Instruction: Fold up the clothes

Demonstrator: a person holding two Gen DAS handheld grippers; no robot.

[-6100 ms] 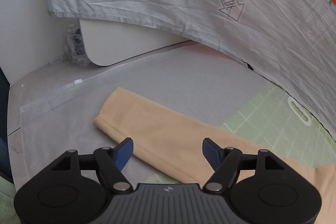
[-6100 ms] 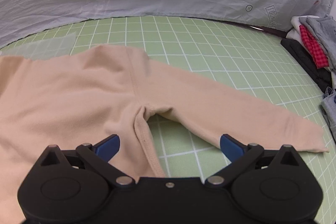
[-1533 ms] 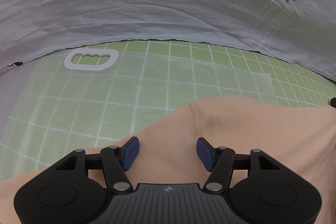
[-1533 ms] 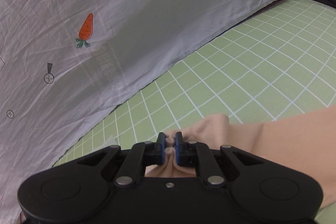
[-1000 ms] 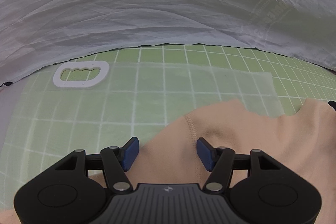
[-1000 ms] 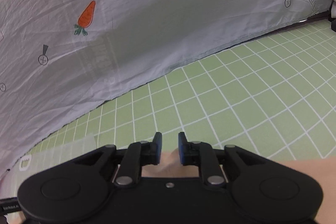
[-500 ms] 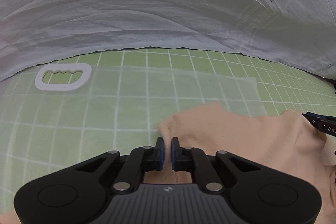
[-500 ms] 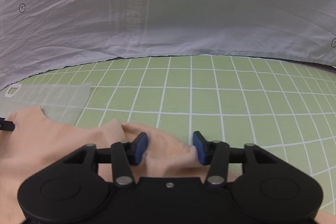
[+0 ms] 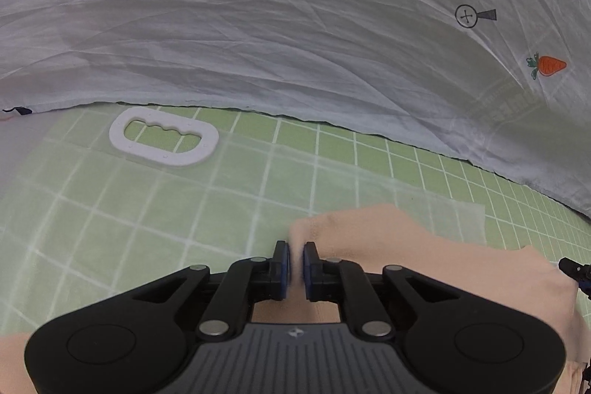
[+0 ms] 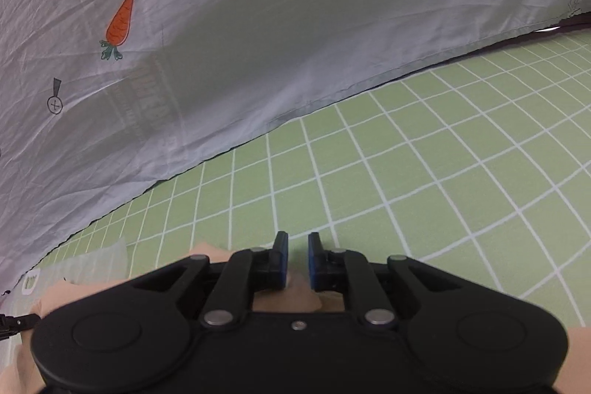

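Green grid mat [image 9: 317, 172] ahead of both tools, grey printed sheet [image 9: 295, 24] behind. One peach garment [image 9: 424, 257]: left gripper [image 9: 294, 259] pinching fold, jaws just eased wider; right gripper [image 10: 296, 259] narrowing, grip unclear.

2 hand-held grippers, 1 peach garment [image 9: 436, 268], 1 green grid mat [image 10: 424, 180], 1 white handle ring [image 9: 164, 137], 1 grey printed sheet [image 9: 258, 24], 1 clear plastic sheet [image 9: 110, 194].

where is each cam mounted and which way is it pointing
Left wrist: on the left tongs, angled down at the peach stretch-knit garment they pinch; the other tongs' tip shows at the right edge.
Right wrist: on the right tongs, angled down over the same garment.
Shared: green gridded mat, grey carrot-print sheet.
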